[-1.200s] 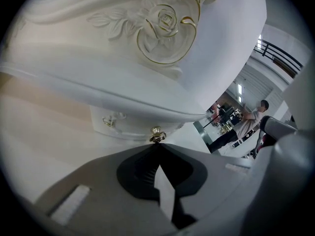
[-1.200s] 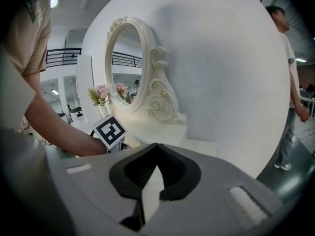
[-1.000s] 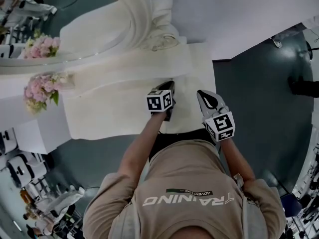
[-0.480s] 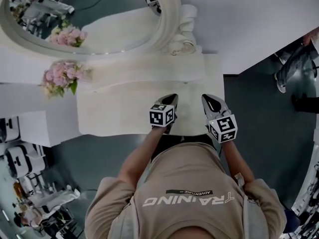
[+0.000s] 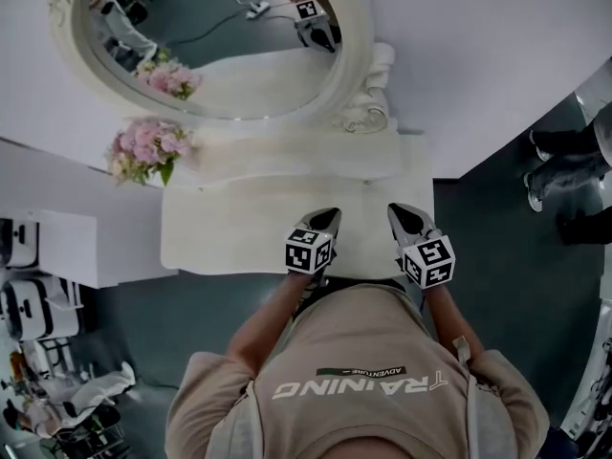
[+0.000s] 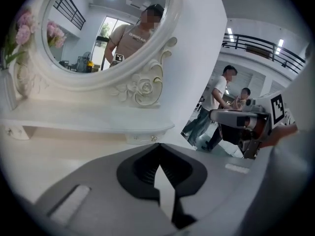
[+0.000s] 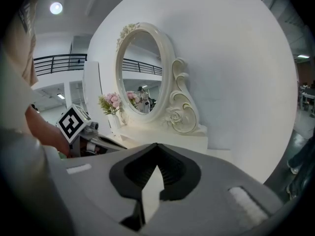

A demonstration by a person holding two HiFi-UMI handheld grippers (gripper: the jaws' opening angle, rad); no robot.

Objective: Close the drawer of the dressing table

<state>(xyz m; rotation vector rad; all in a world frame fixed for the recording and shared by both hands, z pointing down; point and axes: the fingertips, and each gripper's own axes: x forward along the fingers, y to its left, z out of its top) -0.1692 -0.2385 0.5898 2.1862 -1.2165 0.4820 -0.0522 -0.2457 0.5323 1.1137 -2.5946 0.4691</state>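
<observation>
The white dressing table with its oval mirror stands before me. No open drawer shows in the head view; the table's front is hidden under its top and the person's body. My left gripper is shut and empty above the near edge of the top. Just to its right, my right gripper is also shut and empty. In the left gripper view the shut left gripper points at the raised shelf, where a small knob shows. The right gripper points toward the mirror base.
Pink flowers stand at the back left of the table. A white wall runs behind it. Other people stand on the dark floor at the right. White furniture sits at the left.
The head view has tilted up, so more of the mirror shows. Both grippers have drawn back toward the table's near edge, still shut.
</observation>
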